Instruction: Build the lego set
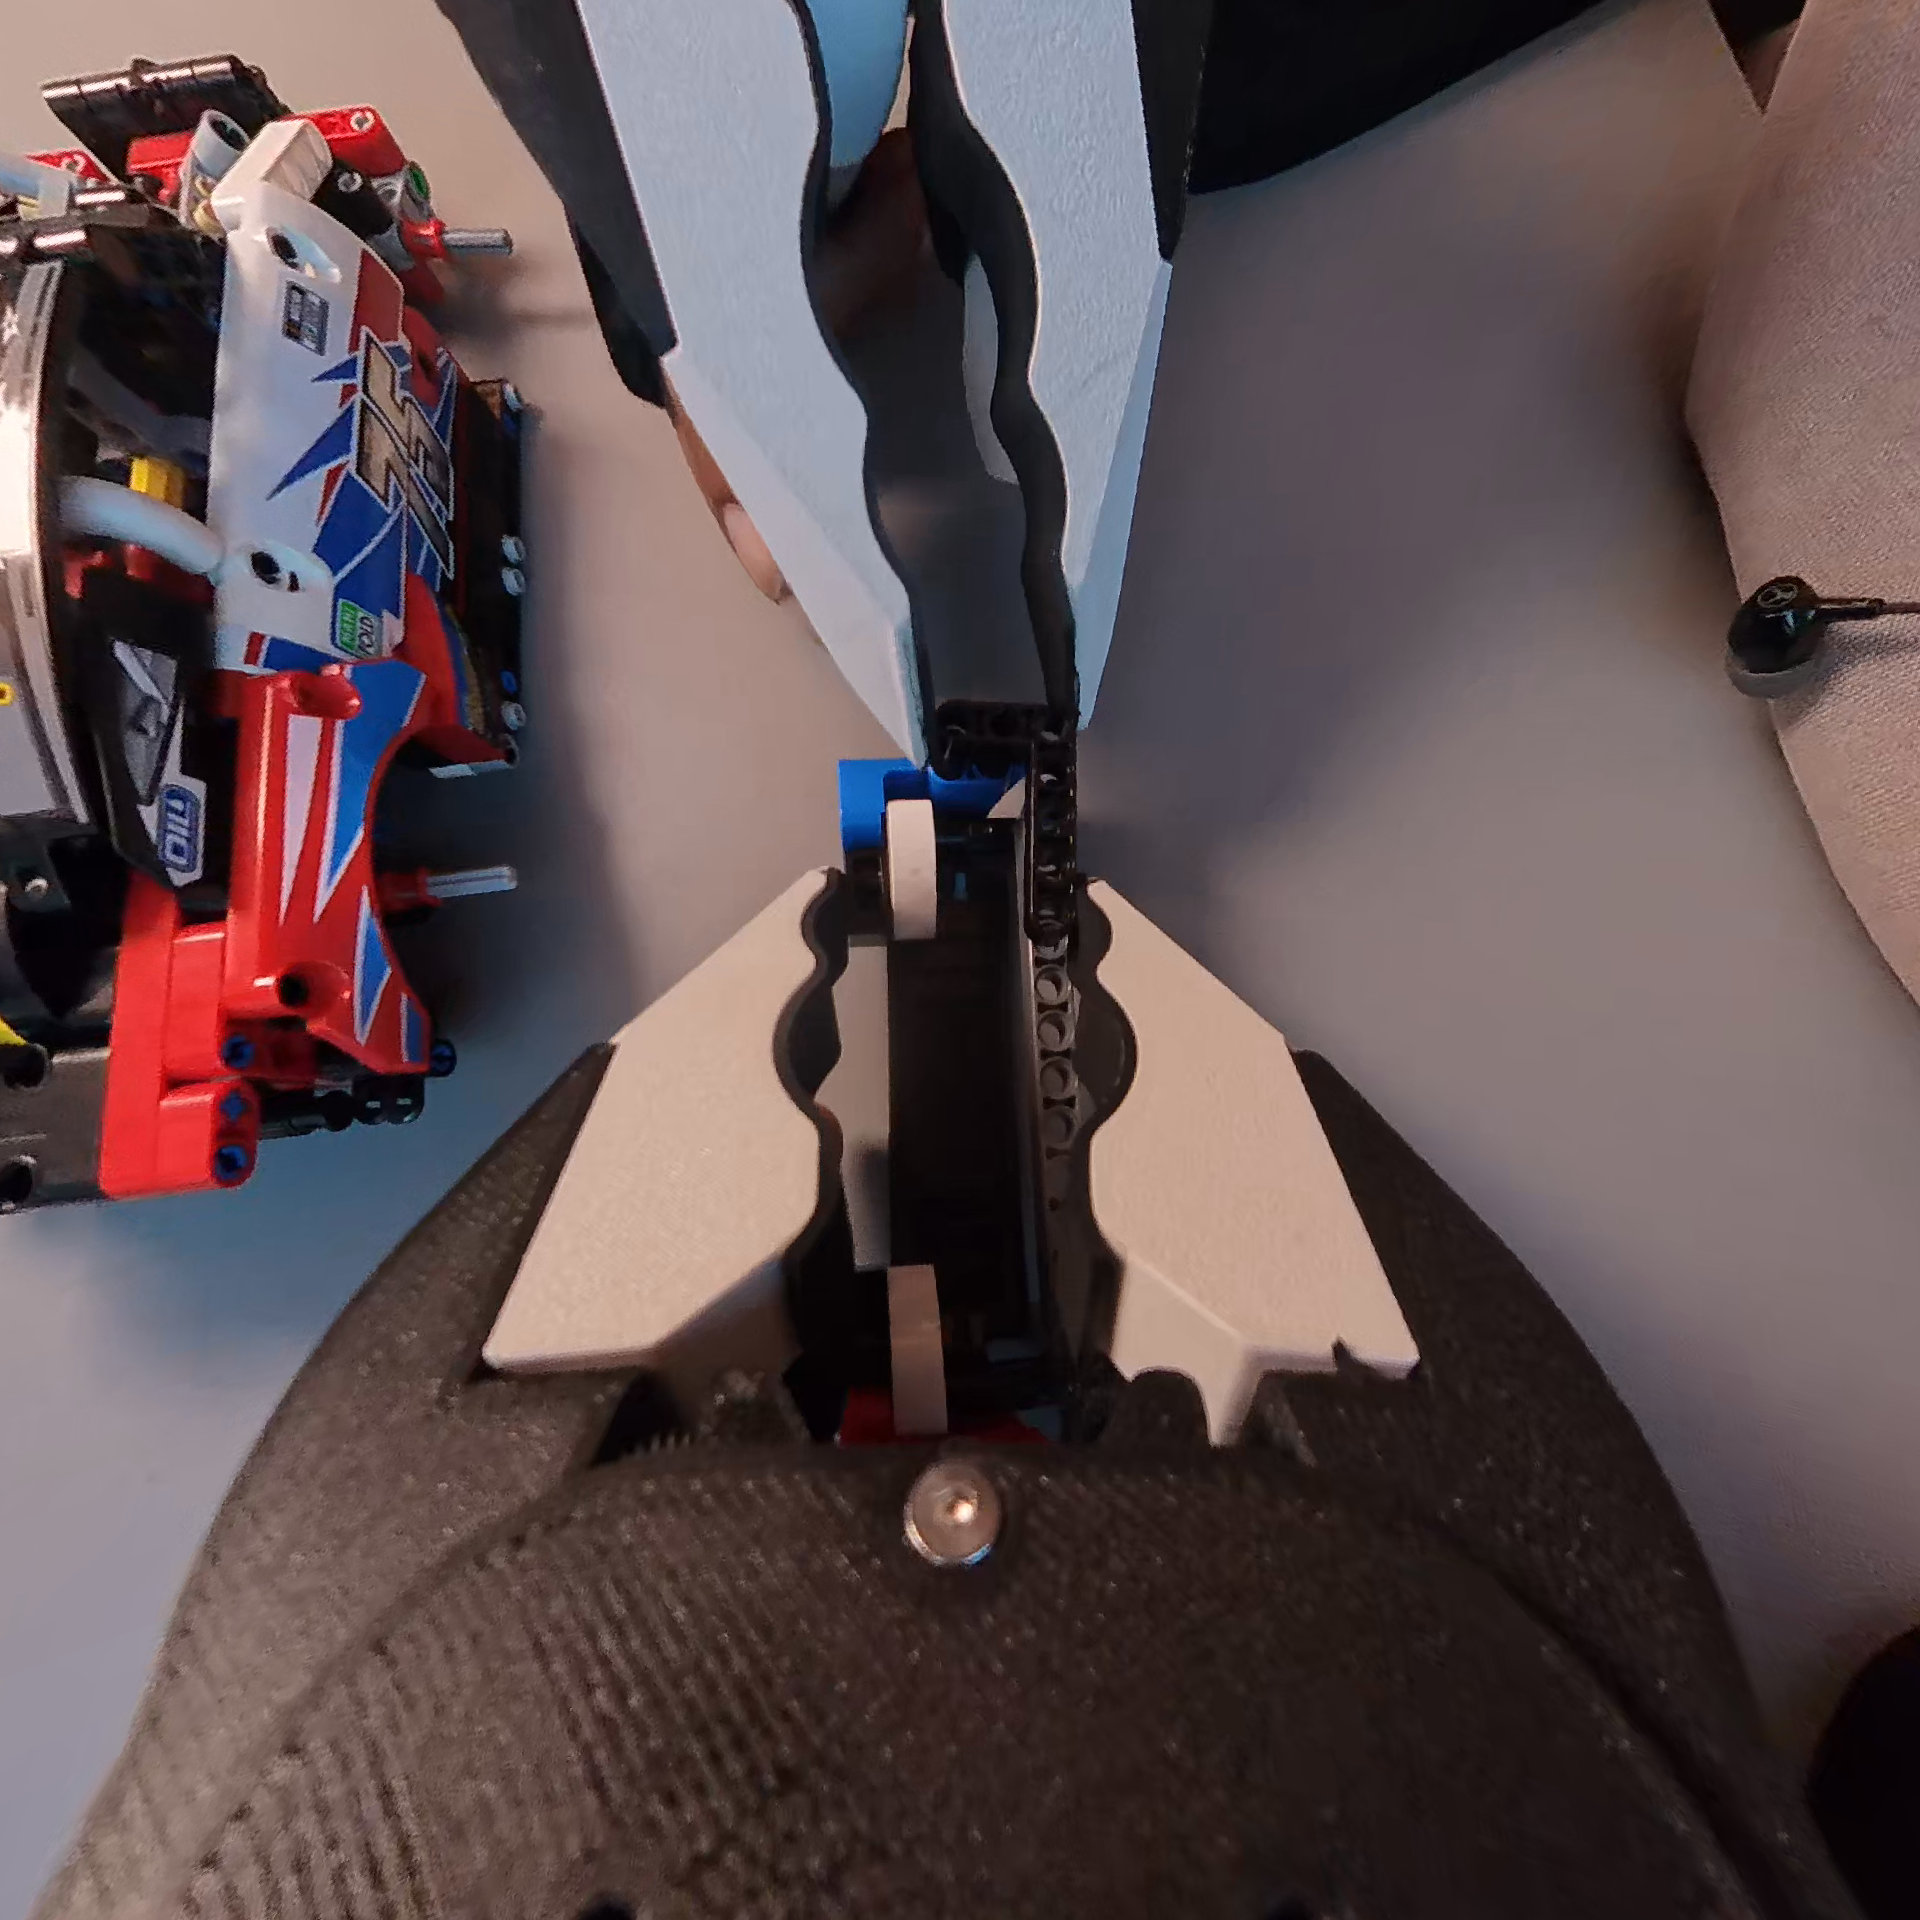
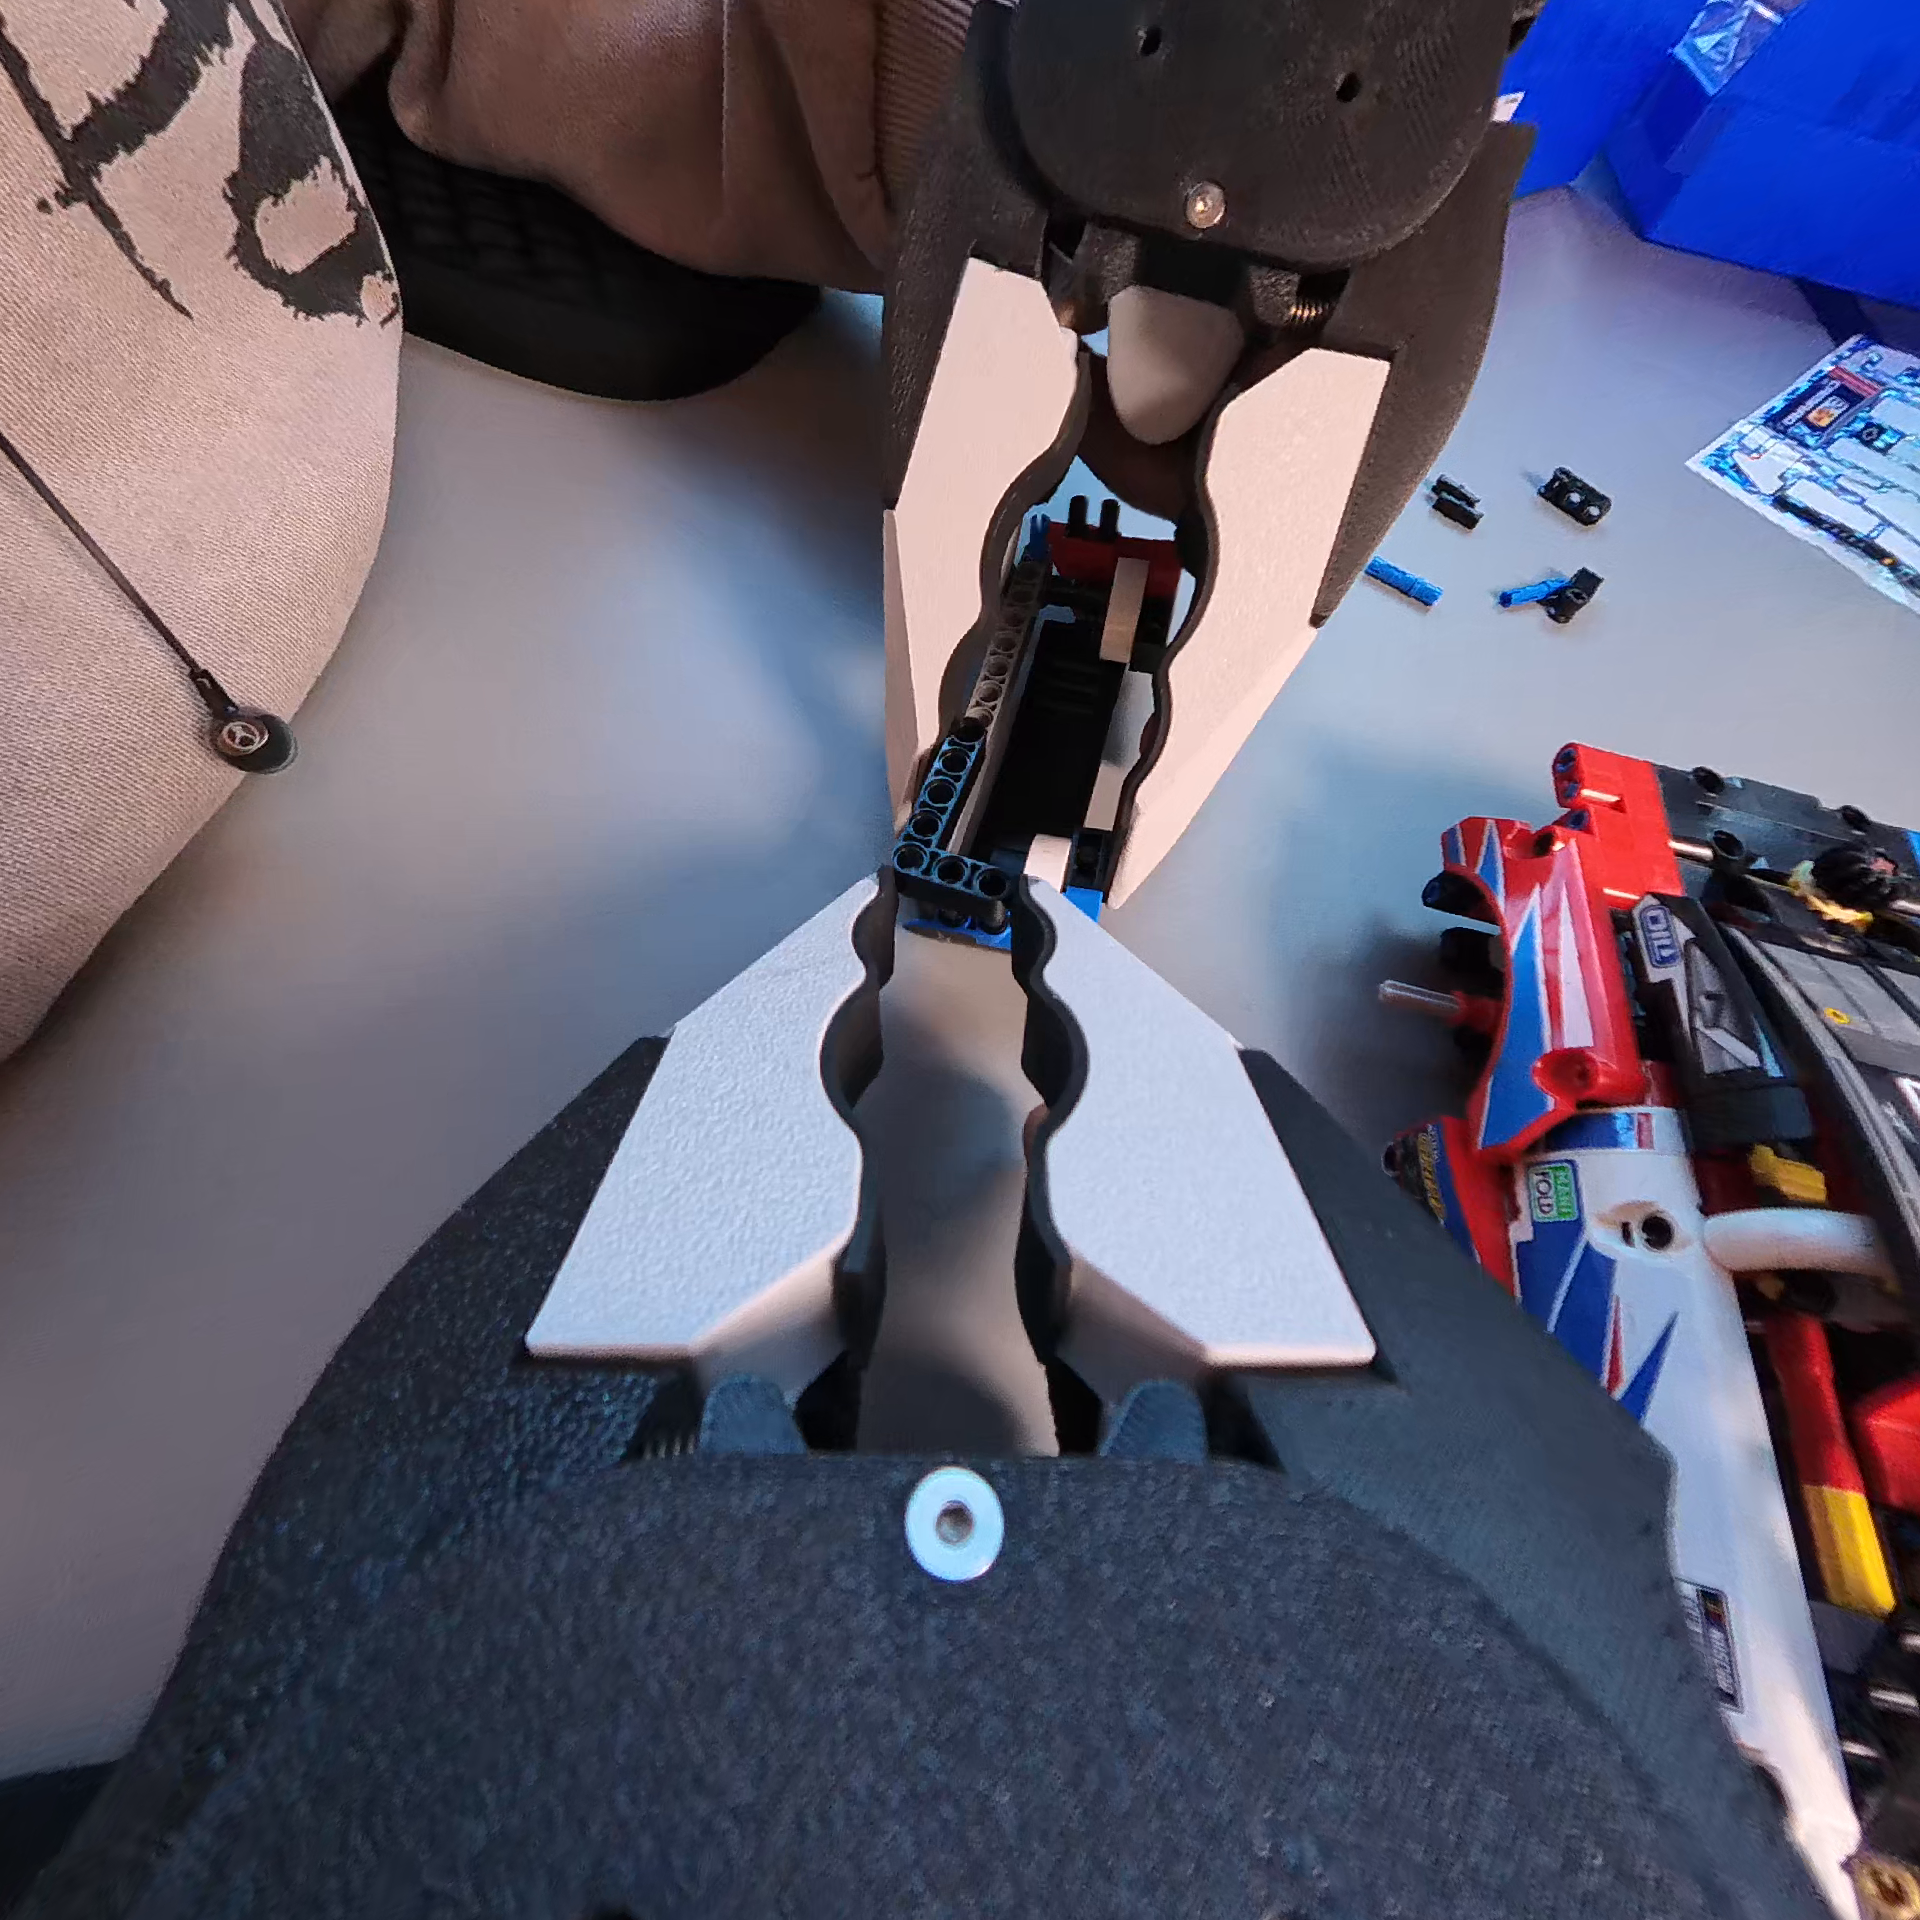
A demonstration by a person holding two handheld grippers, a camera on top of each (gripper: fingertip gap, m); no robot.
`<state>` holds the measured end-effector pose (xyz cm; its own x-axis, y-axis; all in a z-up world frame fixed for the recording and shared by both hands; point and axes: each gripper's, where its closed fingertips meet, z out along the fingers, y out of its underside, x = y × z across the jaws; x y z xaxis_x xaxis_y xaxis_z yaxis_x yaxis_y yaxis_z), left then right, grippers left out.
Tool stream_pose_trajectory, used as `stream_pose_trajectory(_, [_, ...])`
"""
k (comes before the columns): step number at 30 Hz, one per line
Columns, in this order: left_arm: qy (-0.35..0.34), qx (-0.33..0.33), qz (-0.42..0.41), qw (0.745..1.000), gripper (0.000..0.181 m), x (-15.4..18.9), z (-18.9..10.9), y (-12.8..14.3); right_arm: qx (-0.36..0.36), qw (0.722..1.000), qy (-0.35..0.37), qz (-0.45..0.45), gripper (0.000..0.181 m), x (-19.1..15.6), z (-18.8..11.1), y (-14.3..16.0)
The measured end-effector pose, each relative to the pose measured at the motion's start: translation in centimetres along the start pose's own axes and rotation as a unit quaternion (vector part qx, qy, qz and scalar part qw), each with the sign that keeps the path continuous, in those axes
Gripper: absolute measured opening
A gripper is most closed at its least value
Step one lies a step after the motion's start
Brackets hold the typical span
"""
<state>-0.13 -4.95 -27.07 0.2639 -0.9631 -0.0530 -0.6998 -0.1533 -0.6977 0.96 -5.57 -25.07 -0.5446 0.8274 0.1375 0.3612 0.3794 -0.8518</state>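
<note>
Now we hold a long black sub-assembly (image 1: 971,1091) lengthwise between the fingers of our left gripper (image 1: 961,904), closed on its sides. Our right gripper (image 2: 951,894) pinches the black L-shaped beam (image 2: 940,831) at its far end, fingers closed on it. Beside us, on the pale table (image 1: 1403,935), the red, white and blue race car model (image 1: 301,675) lies on its side. Farther away, small black and blue pins (image 2: 1507,551) are near a sticker sheet (image 2: 1839,457).
</note>
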Motion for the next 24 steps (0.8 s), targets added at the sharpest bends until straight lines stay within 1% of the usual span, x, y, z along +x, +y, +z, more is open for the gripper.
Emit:
stream_pose_trajectory(10, [0.006, 0.014, -0.004, 1.0, 0.041, 0.04, -0.01, -0.06, -0.001, 1.0, -0.008, -0.011, 0.019, -0.02, 0.08, 0.07])
stream_pose_trajectory(12, [0.007, 0.015, -0.005, 1.0, 0.041, 0.06, 0.01, -0.09, -0.003, 1.0, -0.011, -0.014, 0.015, 0.14, 0.25, 0.07])
stream_pose_trajectory(18, [0.002, 0.015, -0.005, 1.0, 0.041, 0.08, 0.04, -0.1, -0.017, 0.999, -0.03, -0.001, 0.012, 0.14, 0.57, 0.35])
stream_pose_trajectory(23, [0.002, 0.015, -0.009, 1.0, 0.041, 0.09, 0.04, -0.12, -0.019, 0.999, -0.03, -0.001, 0.013, 0.16, 0.49, 0.37])
stream_pose_trajectory(24, [0.001, 0.015, -0.01, 1.0, 0.041, 0.07, 0.03, -0.12, -0.021, 0.999, -0.029, 0.001, 0.016, 0.15, 0.43, 0.39])
